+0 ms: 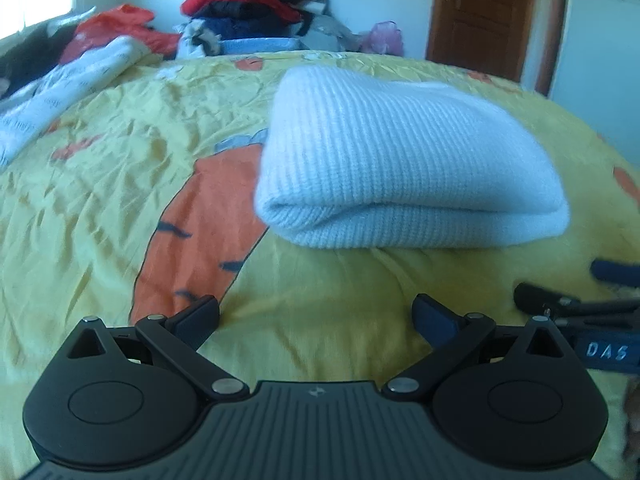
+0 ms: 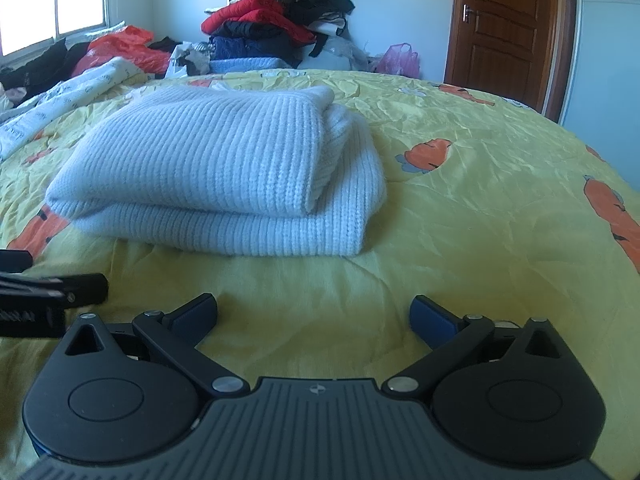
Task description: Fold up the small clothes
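A pale blue ribbed knit sweater lies folded in a thick stack on the yellow bedspread. It also shows in the right wrist view, folded with its layered edge to the right. My left gripper is open and empty, a short way in front of the sweater. My right gripper is open and empty, also just short of the sweater. Each gripper appears at the edge of the other's view.
The bedspread has orange carrot prints. A tall pile of red, black and navy clothes stands at the far edge. A white printed cloth and orange bag lie far left. A brown door is far right.
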A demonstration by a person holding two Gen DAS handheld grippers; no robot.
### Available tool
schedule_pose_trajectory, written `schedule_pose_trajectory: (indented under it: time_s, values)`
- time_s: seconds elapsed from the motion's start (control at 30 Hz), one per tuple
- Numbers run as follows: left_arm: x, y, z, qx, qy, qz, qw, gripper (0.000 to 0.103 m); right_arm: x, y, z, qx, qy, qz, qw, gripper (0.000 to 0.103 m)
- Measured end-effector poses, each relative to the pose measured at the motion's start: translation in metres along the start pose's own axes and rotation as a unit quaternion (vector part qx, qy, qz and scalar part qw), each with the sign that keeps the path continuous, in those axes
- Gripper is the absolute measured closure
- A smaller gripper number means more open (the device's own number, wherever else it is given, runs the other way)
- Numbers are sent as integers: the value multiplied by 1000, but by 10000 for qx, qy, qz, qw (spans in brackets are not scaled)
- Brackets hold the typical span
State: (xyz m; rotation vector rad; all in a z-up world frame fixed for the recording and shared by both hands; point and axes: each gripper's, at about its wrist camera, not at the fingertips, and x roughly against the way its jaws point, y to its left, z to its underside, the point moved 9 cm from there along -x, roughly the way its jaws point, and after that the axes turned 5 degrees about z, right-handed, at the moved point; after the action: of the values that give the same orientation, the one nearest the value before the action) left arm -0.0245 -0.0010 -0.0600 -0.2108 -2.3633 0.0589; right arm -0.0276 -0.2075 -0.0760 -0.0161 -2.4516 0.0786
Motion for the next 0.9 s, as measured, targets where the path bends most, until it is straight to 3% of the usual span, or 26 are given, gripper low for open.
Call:
schedule_pose_trajectory:
  time_s: [0.33,0.5,0.9]
  values:
    - [53,1,-12,260,-415,-157,9987,0,34,8,-7,-120,23,-229,9997,0]
    - [53,1,-13,371,-324,3,9988,0,38,11,-9,-99,14,-305,9995,0]
    - [60,-1,-8,240,-563,-76,9981,1,28,3,-2,-416,259,-361,9981,0]
